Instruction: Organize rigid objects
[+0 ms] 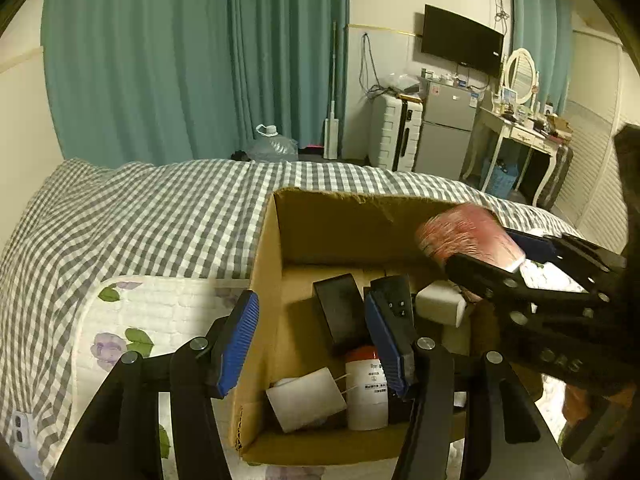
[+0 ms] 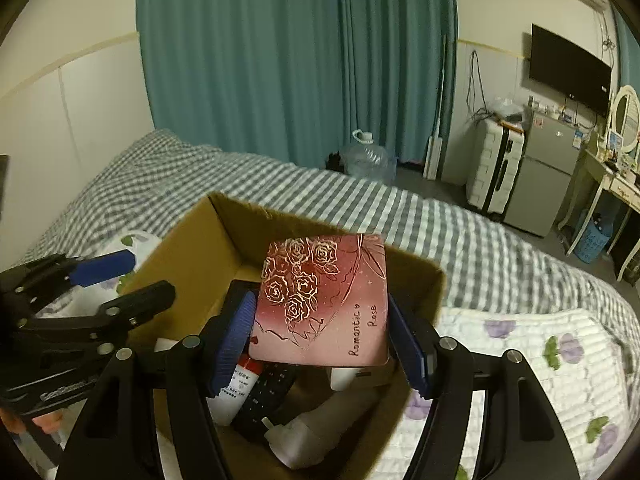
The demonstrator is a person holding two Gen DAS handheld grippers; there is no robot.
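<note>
An open cardboard box (image 1: 272,264) (image 2: 192,248) stands on the bed and holds several items: a black case (image 1: 340,312), a white bottle with a red cap (image 1: 366,388), a white block (image 1: 306,398), a remote (image 2: 266,396). My right gripper (image 2: 322,338) is shut on a red rose-printed box (image 2: 326,300) and holds it above the cardboard box; it shows blurred in the left wrist view (image 1: 468,236). My left gripper (image 1: 312,340) is open with its jaws astride the box's left wall, one finger inside and one outside.
A grey checked bedspread (image 1: 160,208) and a floral quilt (image 2: 540,344) cover the bed. Beyond it are teal curtains (image 1: 180,60), a water jug (image 1: 274,144), a white suitcase (image 1: 394,132), a small fridge (image 1: 446,132) and a dressing table (image 1: 520,132).
</note>
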